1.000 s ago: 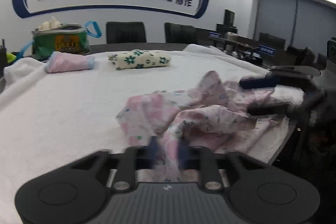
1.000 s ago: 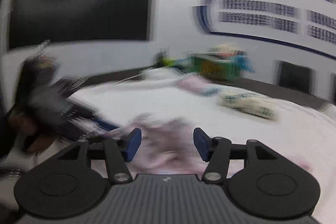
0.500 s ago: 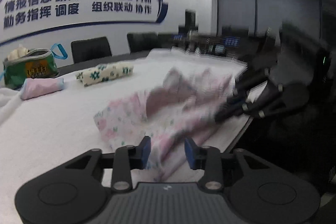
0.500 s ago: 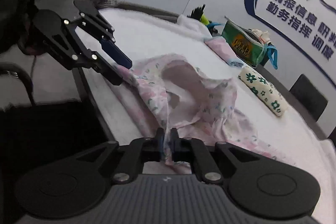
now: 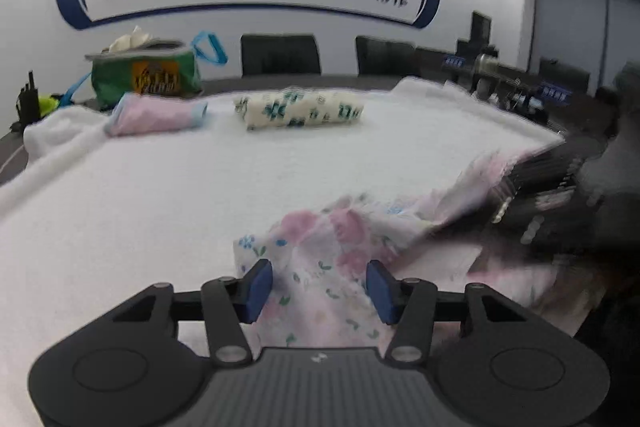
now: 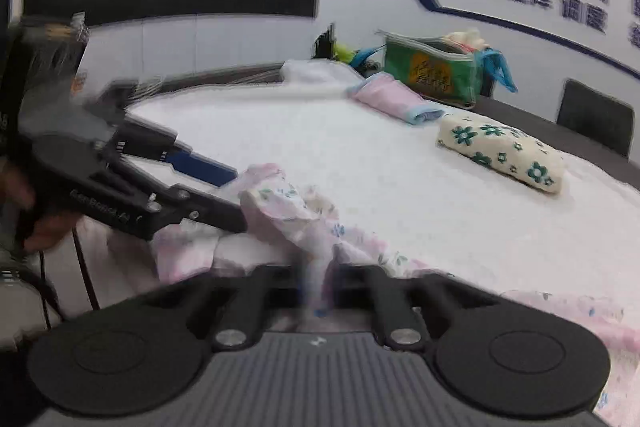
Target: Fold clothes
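Pink floral garment [image 5: 336,259]: crumpled at the near edge of the white-covered table [image 5: 160,195].
Left gripper [image 5: 320,287]: blue pads spread, cloth lying between them.
Right gripper [image 6: 318,279]: pinched on a garment fold; its own view alone shows this, the left view shows it blurred.
Folded pink cloth [image 6: 394,99], folded green-flowered cloth [image 6: 500,155], green bag [image 6: 432,71]: far side.
Wall lettering: blue Chinese characters, blurred; bag label unreadable.

The right gripper [image 6: 318,277] is smeared by blur, its fingertips lost behind pink garment [image 6: 292,211] fabric bunched between them; the cloth's far end runs past the frame's edge.
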A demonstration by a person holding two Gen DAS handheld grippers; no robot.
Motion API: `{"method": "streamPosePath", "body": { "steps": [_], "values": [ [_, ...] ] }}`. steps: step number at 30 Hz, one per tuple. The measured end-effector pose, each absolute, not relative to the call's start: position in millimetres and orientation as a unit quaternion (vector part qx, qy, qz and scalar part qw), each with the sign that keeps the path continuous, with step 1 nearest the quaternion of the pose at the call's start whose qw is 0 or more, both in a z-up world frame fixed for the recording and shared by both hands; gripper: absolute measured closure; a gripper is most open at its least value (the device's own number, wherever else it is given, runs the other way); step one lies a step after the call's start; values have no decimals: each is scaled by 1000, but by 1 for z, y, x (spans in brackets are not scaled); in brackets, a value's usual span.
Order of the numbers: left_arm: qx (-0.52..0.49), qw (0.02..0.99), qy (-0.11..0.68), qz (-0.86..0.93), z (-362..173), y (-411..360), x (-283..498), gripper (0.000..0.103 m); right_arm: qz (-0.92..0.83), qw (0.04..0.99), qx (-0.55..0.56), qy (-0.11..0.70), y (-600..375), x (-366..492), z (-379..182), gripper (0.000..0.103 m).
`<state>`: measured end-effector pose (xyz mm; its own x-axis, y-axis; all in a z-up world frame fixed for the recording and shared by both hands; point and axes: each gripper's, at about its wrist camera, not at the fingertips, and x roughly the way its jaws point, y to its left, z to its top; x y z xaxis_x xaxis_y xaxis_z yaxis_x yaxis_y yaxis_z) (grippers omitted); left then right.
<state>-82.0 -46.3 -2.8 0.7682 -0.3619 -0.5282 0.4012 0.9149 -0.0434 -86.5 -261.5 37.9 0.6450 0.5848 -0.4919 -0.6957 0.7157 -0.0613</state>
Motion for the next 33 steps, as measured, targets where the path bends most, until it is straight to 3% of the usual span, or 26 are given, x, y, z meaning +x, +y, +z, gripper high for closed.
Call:
{"method": "streamPosePath", "body": {
  "steps": [4, 9, 13, 16, 17, 18, 19, 21, 22, 23, 25, 29, 31, 32, 33],
  "values": [
    [26, 937, 264, -227, -5, -43, -90, 42, 374, 898, -37, 230, -289, -95, 72, 101],
    [35, 936, 267, -227, -8, -46, -90, 42, 357, 891, 52, 275, -307, -89, 93, 101],
    [46, 935, 269, -226, -5, -50, -90, 43, 230, 923, -21, 308, -306, -77, 65, 99],
    [26, 930, 271, -246, 7, -37, -96, 42, 193, 927, -89, 310, -304, -73, 42, 90],
    [15, 929, 270, -253, 12, -30, -97, 42, 213, 926, -96, 297, -304, -81, 45, 82],
    [0, 929, 267, -256, 19, -22, -97, 42, 233, 924, -103, 284, -304, -89, 48, 65],
    [-8, 930, 266, -252, 23, -16, -94, 42, 253, 923, -109, 271, -305, -97, 51, 59],
    [-5, 935, 268, -232, 31, -13, -84, 44, 291, 917, -122, 244, -305, -114, 56, 56],
    [8, 935, 270, -228, 32, -16, -77, 51, 310, 913, -129, 230, -306, -122, 59, 56],
    [24, 933, 273, -234, 31, -22, -71, 66, 329, 909, -135, 216, -306, -131, 61, 56],
    [48, 923, 287, -253, 27, -37, -59, 79, 366, 899, -147, 188, -307, -147, 67, 56],
    [59, 916, 311, -249, 11, -51, -49, 78, 393, 876, -200, 198, -294, -153, 53, 59],
    [60, 917, 309, -246, 6, -50, -50, 77, 389, 862, -235, 225, -283, -147, 38, 83],
    [60, 918, 308, -245, 3, -50, -50, 77, 384, 858, -247, 234, -280, -144, 33, 102],
    [60, 918, 306, -244, 3, -49, -51, 77, 376, 862, -251, 230, -282, -142, 34, 102]
  ]
}}
